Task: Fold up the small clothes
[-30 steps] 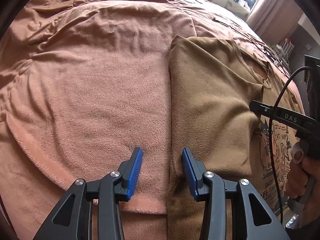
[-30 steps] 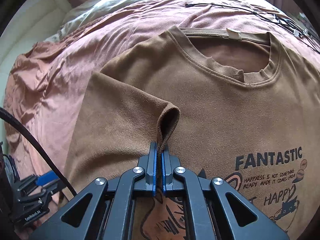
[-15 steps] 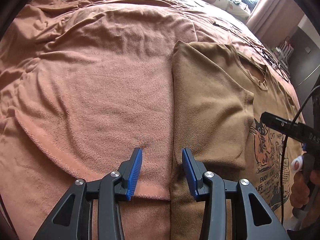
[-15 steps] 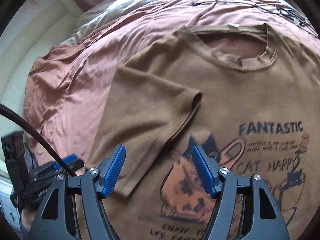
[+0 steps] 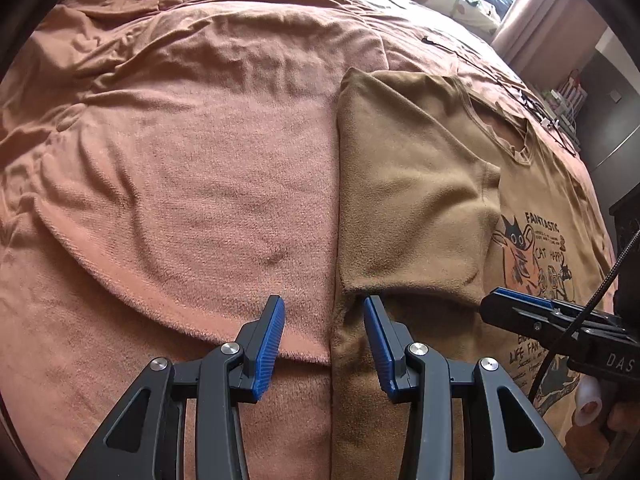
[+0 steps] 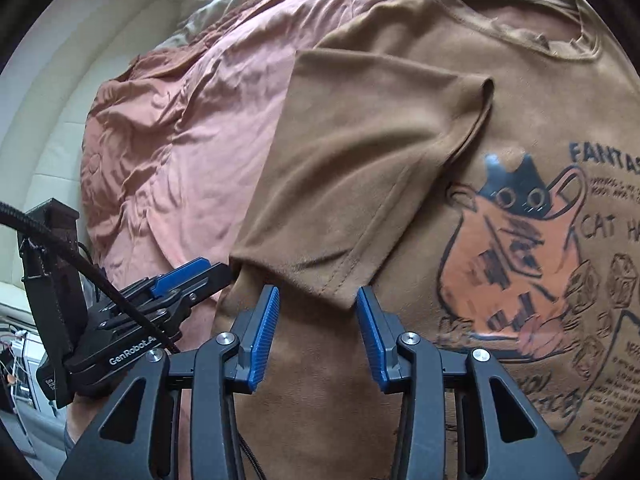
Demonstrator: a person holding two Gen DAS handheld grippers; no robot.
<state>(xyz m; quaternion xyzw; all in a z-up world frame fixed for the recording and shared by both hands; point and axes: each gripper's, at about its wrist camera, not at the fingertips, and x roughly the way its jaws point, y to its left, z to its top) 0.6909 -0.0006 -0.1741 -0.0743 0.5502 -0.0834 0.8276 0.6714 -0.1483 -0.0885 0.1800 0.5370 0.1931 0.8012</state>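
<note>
Your brown cat-print T-shirt (image 6: 500,208) lies flat on the pink-blanketed bed (image 5: 180,168), its sleeve (image 6: 360,184) folded inward. Right hand-held gripper (image 6: 318,300), empty, has just been narrowing near the sleeve hem; left hand-held gripper (image 5: 324,312) hangs part-open, empty, over the shirt's edge. Next, I judge, grasp that side edge.

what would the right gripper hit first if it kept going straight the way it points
Most likely the folded sleeve of the brown T-shirt: its hem lies just ahead of the open right gripper, whose jaws have just been closing with nothing between them. Depth is hard to judge, so it might touch the shirt body just below the hem instead.
</note>
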